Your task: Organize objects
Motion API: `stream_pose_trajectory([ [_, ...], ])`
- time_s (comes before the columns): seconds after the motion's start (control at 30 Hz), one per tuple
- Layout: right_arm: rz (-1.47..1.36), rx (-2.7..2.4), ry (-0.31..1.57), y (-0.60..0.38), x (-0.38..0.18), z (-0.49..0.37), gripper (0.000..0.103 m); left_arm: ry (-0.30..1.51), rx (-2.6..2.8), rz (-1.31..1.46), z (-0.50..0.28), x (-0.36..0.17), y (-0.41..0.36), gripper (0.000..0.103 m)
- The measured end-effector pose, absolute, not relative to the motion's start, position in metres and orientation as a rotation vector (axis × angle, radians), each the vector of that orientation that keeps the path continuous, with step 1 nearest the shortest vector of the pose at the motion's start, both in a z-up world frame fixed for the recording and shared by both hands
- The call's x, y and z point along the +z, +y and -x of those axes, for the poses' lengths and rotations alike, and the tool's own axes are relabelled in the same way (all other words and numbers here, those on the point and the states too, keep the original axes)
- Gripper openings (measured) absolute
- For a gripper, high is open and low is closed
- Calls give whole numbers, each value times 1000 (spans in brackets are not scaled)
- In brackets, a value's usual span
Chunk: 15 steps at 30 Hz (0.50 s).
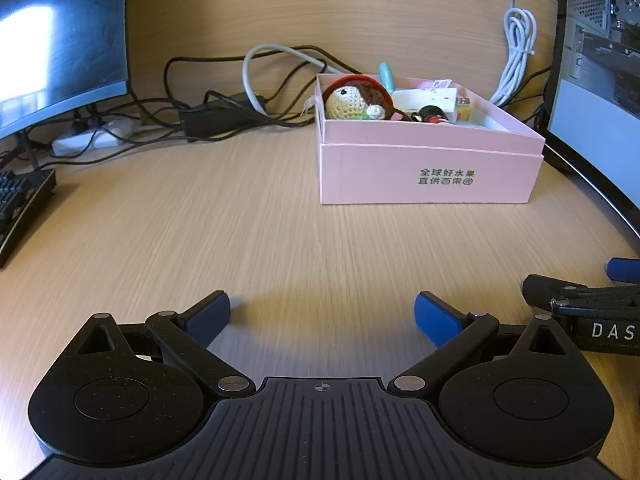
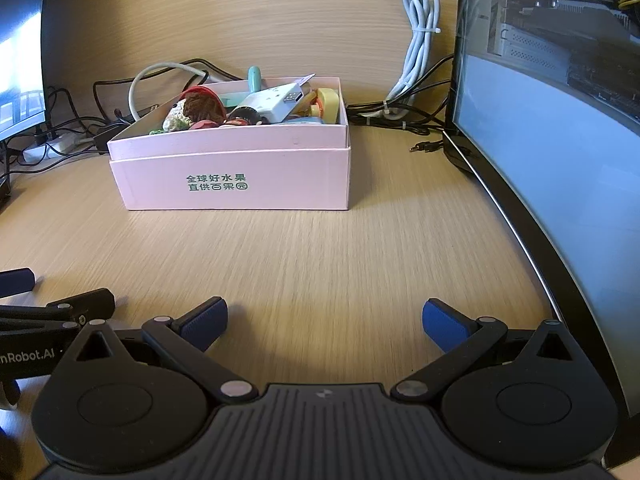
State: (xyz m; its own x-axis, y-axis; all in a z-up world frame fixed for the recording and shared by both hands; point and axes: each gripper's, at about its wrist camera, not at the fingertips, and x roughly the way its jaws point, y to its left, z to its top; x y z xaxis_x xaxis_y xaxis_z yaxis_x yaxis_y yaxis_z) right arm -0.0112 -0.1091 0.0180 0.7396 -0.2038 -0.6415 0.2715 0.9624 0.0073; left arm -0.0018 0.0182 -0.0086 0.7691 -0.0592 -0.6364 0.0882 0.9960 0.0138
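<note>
A pink cardboard box (image 1: 428,172) (image 2: 236,180) with green characters stands on the wooden desk. It holds several small things: a crocheted doll head (image 1: 352,100) (image 2: 192,110), a white USB adapter (image 1: 432,102) (image 2: 276,102), a teal stick (image 2: 255,78) and a yellow piece (image 2: 330,102). My left gripper (image 1: 322,316) is open and empty, low over the desk, short of the box. My right gripper (image 2: 324,320) is open and empty, also short of the box. The right gripper's fingers show at the right edge of the left wrist view (image 1: 580,300).
A monitor (image 1: 60,40) stands at the left and another (image 2: 552,140) at the right. Tangled black and white cables (image 1: 224,112) and a power strip (image 1: 88,140) lie behind the box. A bundled white cable (image 2: 416,40) hangs against the back panel. A keyboard (image 1: 20,204) sits far left.
</note>
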Motion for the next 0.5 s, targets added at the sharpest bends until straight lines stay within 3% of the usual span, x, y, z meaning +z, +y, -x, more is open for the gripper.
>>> stream_pose_trajectory([
  [0.5, -103, -261, 691, -109, 18, 11, 103, 689, -84, -45, -1, -9, 17, 102],
])
